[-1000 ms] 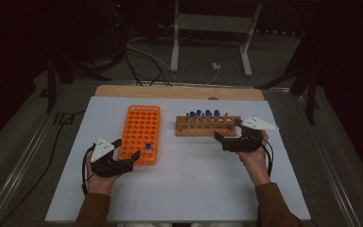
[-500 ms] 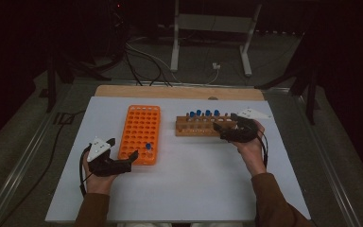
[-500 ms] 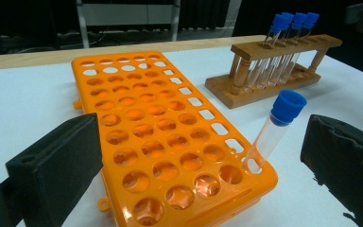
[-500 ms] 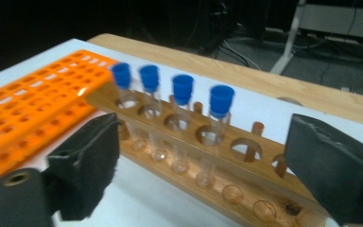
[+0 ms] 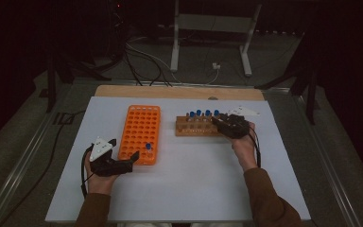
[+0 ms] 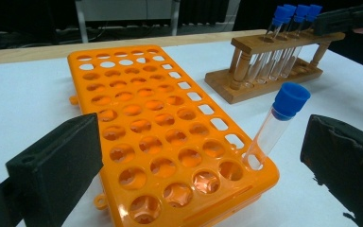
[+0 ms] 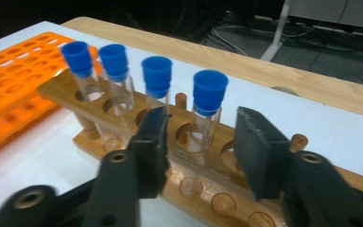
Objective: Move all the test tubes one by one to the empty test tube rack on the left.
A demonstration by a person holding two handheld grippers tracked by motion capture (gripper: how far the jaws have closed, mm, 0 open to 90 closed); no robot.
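Left tool (image 5: pixel 134 156): its jaws stand wide open and hold nothing; it rests at the near corner of the orange rack.
Orange rack (image 5: pixel 139 132): it lies flat on the white surface (image 5: pixel 194 179), just in front of the left tool; almost all holes are empty.
Moved tube (image 6: pixel 276 125): one clear tube with a blue cap stands in a corner hole of the orange rack, between the open jaws of the left tool but touching neither. It leans a little.
Wooden rack (image 5: pixel 196 127): it is well beyond the left tool, directly under the right tool; four blue-capped tubes stand in its top row.
Target tube (image 7: pixel 207 113): it is the end tube of the row, between the jaws of the right tool.
Right tool (image 7: pixel 201 137): its jaws have just been closing around the target tube. A gap seems to remain on each side, so I judge it not gripping yet, though blur makes this uncertain.
Risk 1: if the jaws close off centre, they may push the tube sideways against its hole, or catch the neighbour tube (image 7: pixel 157 87).
Risk 2: a grip too near the smooth glass may slip when lifting.
Risk 3: the left tool may knock the leaning tube when it goes away.
View difference: the right gripper view shows the gap at the pads; the high view shows the whole layout of both racks, where this gap is hidden under the hand.
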